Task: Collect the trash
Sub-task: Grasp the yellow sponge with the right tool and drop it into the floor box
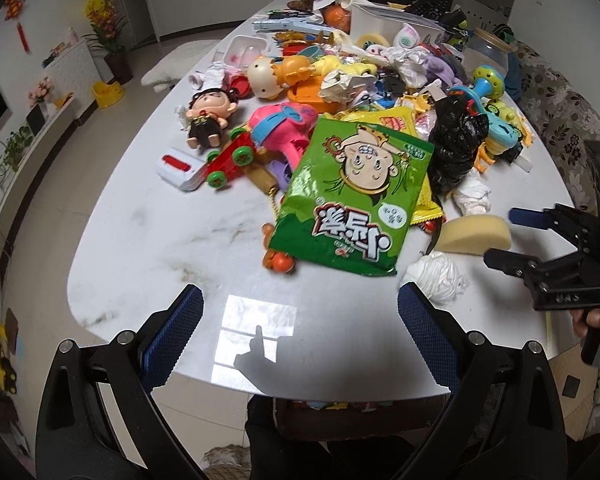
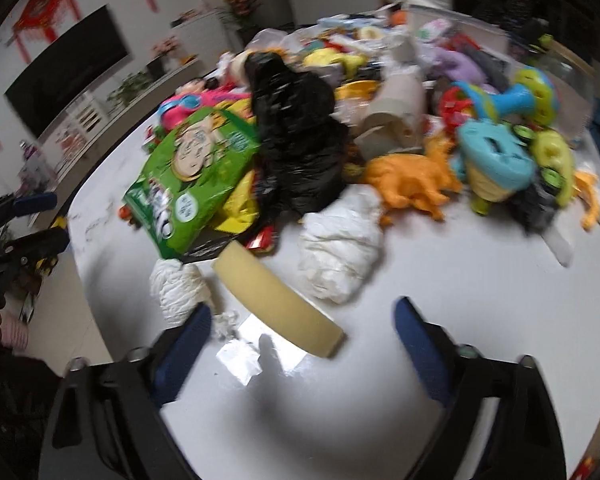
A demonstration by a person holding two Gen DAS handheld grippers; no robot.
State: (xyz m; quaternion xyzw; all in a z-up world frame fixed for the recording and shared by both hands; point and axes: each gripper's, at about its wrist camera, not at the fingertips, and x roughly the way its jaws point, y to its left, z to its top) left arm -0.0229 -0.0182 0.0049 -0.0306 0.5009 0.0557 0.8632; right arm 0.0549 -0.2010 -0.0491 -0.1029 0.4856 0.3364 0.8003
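Both grippers hover open over the cluttered white table [image 1: 140, 220], holding nothing.
Left gripper [image 1: 300, 320] is spread above bare tabletop before the green snack bag [image 1: 352, 196]; right gripper [image 2: 302, 344], jaws apart, frames the yellow sponge [image 2: 278, 304], with crumpled white tissue [image 2: 340, 252] just beyond.

The left gripper [image 1: 300, 340] is seen at the bottom of its own wrist view, pitched steeply downward, its blue-padded fingers [image 1: 172, 336] spread wide with nothing between them. The right gripper [image 2: 302, 344] is likewise tilted down, fingers [image 2: 420, 356] parted and empty. At the right edge of the left view, a hand [image 1: 596, 320] is wrapped around its handle.
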